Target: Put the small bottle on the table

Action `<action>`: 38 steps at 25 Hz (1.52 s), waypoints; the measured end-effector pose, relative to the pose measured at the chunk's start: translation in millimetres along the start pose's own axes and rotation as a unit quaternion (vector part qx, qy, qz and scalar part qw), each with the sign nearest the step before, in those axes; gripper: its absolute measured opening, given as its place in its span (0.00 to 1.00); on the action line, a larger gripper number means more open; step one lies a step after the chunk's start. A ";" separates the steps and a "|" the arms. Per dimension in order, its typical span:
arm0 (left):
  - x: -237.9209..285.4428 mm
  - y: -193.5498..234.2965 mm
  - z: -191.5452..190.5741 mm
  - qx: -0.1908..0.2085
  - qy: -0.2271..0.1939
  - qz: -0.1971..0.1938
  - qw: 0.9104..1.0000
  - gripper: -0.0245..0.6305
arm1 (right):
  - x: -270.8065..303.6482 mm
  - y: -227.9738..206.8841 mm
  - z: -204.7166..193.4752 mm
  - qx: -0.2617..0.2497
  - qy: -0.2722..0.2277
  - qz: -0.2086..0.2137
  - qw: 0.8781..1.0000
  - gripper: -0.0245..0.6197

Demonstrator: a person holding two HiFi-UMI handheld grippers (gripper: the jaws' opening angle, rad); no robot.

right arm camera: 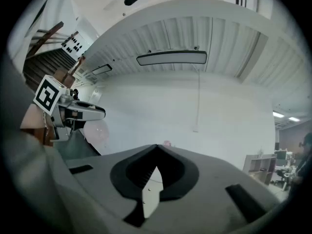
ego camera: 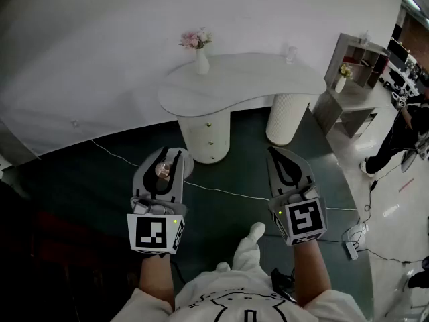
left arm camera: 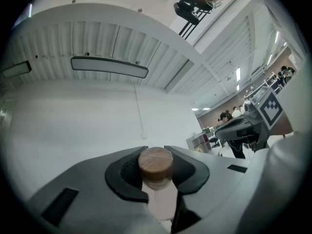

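The small bottle (ego camera: 161,170), clear with a round wooden stopper (left arm camera: 155,163), sits between the jaws of my left gripper (ego camera: 166,158). The dark pads press on its neck from both sides, so the gripper is shut on it. I hold it in the air above the dark floor, short of the white curved table (ego camera: 261,79). My right gripper (ego camera: 280,158) hangs level beside it on the right. Its tips (right arm camera: 156,147) meet with nothing between them. Each gripper shows at the edge of the other's view.
On the table stand a white vase of pink flowers (ego camera: 199,51) and a small glass (ego camera: 290,54). A grey shelf unit (ego camera: 358,62) stands at the right, with a person (ego camera: 402,136) beyond it. A white cable (ego camera: 221,190) and a power strip (ego camera: 350,249) lie on the floor.
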State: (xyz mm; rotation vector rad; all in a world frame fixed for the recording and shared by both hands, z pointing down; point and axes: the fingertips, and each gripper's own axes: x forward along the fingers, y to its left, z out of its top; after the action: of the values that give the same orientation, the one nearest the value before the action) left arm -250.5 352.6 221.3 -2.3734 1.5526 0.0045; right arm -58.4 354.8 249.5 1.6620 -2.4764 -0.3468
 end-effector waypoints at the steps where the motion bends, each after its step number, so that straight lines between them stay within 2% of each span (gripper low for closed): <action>1: -2.2 -0.5 0.4 -0.002 -0.002 0.000 1.000 0.20 | -1.9 1.3 0.4 0.000 -0.002 -0.001 1.000 0.03; 11: -9.3 -14.6 7.4 -0.008 -0.015 -0.002 1.000 0.20 | -19.2 2.8 1.6 0.000 -0.007 -0.004 1.000 0.03; 18: 14.3 -18.5 2.6 -0.020 -0.017 -0.001 1.000 0.20 | -9.6 -17.8 -8.7 0.000 -0.007 -0.010 1.000 0.03; 28: 85.0 -21.8 -19.1 -0.017 -0.004 0.004 1.000 0.20 | 46.9 -70.6 -32.1 0.027 -0.013 -0.008 1.000 0.03; 38: 201.3 -21.1 -26.5 -0.010 -0.010 0.019 1.000 0.20 | 134.0 -149.9 -45.4 0.039 -0.022 0.018 0.999 0.03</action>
State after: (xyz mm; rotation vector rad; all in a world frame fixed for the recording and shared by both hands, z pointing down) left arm -152.4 173.6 218.2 -2.3526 1.5953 0.0520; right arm 35.4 171.2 251.6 1.6528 -2.5803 -0.2889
